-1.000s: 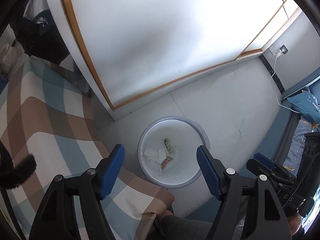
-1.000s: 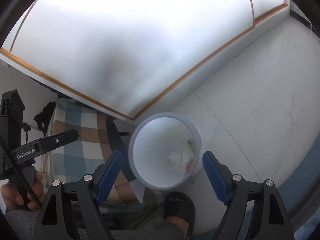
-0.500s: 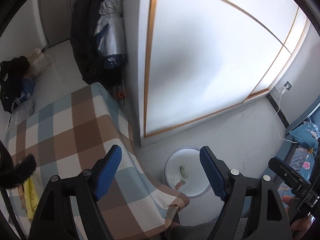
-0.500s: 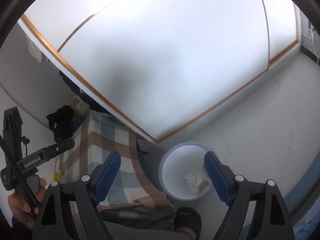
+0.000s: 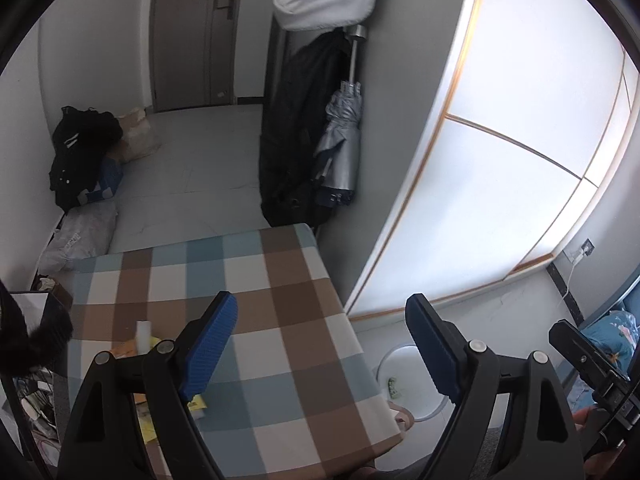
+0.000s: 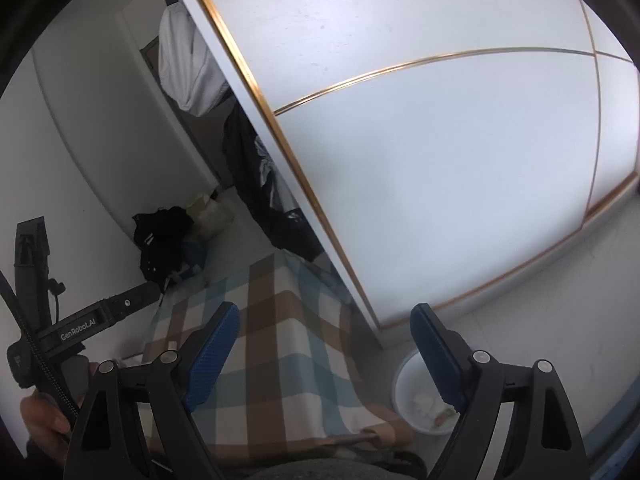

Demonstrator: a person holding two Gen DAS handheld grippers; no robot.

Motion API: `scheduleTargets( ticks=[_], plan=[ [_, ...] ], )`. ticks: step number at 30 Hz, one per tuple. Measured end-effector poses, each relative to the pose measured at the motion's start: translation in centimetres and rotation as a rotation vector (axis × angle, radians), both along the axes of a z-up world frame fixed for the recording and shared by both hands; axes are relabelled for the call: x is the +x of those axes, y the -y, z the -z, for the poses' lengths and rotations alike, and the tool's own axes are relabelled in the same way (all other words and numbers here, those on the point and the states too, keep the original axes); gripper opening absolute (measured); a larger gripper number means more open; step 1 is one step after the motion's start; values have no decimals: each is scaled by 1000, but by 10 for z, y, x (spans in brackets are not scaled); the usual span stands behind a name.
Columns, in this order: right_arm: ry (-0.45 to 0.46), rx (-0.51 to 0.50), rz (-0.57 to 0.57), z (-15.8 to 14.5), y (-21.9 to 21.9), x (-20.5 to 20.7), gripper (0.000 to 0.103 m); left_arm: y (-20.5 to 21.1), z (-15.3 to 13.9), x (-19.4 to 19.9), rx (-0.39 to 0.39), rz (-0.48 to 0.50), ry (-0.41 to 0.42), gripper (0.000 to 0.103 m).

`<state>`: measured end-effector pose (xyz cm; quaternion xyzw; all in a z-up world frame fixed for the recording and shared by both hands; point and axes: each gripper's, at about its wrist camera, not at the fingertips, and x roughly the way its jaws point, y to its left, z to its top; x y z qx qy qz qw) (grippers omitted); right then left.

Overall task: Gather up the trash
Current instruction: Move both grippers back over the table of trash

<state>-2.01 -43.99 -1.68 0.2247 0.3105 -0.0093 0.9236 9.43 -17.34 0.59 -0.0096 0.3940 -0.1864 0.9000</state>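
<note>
Both views swung from bin (image 6: 420,400) to table (image 5: 280,320); left gripper (image 5: 320,344) widening, right gripper (image 6: 324,350) apart, nothing held

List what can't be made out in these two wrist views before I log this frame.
- Left wrist view: yellow litter on the checked tablecloth is partly hidden by the left gripper, whose jaws are opening with nothing between them.
- Left wrist view: white bin is mostly covered by the table edge and a finger.
- Right wrist view: the bin's contents are too small to identify; the right gripper covers part of it.
</note>
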Motion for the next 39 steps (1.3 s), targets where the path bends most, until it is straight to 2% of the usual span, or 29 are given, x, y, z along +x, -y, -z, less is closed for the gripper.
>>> scheduleTargets(
  ticks=[4,12,16,24,29,33,35,37,39],
  plan=[
    [34,6,-56,-10,-35,10,87,-42,-7,1,-34,-70,17,87],
    [14,-37,-214,-9,-121,38,87,-125,-10,6,-84,-189,59,89],
    [-14,-89,-297,-2,-163,49,88,-165,-1,11,-99,-243,41,89],
    [-71,-88,-388,18,-224,75,88,-220,33,27,-92,-305,-17,89],
    [-85,-126,-459,20,-259,88,88,-255,51,33,-141,-368,-55,89],
    [-122,-158,-531,31,-294,103,88,-282,52,34,-173,-428,-67,89],
    [-166,-167,-548,40,-312,111,88,-295,48,31,-157,-478,-49,89],
    [-205,-132,-566,49,-330,118,88,-305,48,31,-142,-513,-42,89],
    [-216,-134,-576,57,-349,121,88,-318,52,31,-165,-544,-63,89]
  ],
)
